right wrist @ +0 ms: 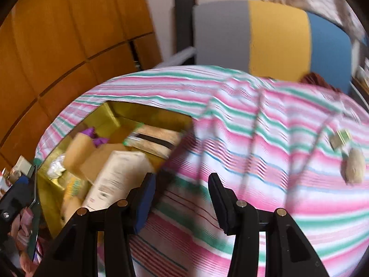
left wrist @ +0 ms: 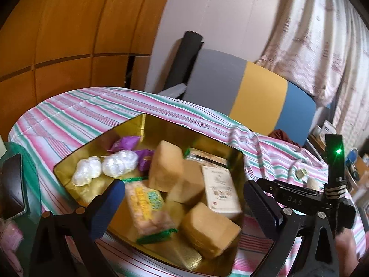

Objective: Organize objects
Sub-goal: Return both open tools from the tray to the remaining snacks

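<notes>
1. Left gripper (left wrist: 182, 204) hangs with jaws apart and empty above the gold tin (left wrist: 161, 124); right gripper (right wrist: 182, 202) is likewise parted and empty over the striped cloth (right wrist: 265, 138).
2. The tin holds tan boxes (left wrist: 165, 164), a cream carton (left wrist: 220, 189) and white bundles (left wrist: 118, 162), blurred in the right view.
3. Two small items (right wrist: 352, 168) lie well apart, too smeared to name; a grey-yellow-blue board (left wrist: 258, 87) stands behind.

The left gripper (left wrist: 182, 204) hung over the gold tin (left wrist: 159, 124), angled downward, jaws spread wide and empty. The right gripper (right wrist: 182, 204) (blurred) sat just right of the tin, jaws parted with nothing between them.
</notes>
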Tool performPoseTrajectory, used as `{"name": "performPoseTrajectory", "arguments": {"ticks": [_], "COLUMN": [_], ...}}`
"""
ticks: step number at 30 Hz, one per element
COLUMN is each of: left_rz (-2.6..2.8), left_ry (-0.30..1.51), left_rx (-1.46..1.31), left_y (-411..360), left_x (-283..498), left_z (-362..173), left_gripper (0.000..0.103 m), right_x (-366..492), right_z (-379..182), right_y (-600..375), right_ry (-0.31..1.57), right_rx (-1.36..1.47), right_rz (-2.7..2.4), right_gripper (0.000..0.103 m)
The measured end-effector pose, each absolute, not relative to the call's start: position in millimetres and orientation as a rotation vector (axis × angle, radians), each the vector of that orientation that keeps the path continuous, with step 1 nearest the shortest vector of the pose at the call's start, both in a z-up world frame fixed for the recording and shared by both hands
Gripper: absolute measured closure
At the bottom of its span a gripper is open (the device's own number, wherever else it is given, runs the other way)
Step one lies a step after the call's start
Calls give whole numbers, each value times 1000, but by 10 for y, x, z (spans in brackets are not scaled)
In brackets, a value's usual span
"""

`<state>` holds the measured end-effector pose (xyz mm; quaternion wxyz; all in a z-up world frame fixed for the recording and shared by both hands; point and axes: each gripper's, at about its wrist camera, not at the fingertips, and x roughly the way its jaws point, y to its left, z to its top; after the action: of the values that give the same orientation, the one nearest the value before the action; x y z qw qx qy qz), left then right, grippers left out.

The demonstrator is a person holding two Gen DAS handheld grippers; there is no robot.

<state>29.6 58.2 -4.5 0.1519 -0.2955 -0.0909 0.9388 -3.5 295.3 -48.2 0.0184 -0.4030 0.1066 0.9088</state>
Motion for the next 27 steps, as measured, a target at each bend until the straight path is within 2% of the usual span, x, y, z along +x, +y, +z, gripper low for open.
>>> {"name": "performPoseTrajectory", "arguments": {"ticks": [11,13,15,20,27], "left_rz": [2528,2505,2486,2441,2405], "left_ry": [-71,-44,-12,40,125], "left_rx": [-910,-911,-920,-944,-942], "left_y": [1158,1257,1367,1602,1883], "left_x": [495,535,565,607,686], "left_z": [-123,-128,-142,-167,-171], "left_gripper": [0,0,0,0,0], "right_x": [637,759,848,827,556], "right_z": [-783,-806,-800,-661,-643], "right_y": [4136,4368,4582,4975,5477], "right_ry": [591,654,683,653,705], "right_rx": [-1178,-1135,-1084,-964,-908], "right_rz": [2486,2435,2407,2361,2295], "right_gripper": [53,47,36,35,35]}}
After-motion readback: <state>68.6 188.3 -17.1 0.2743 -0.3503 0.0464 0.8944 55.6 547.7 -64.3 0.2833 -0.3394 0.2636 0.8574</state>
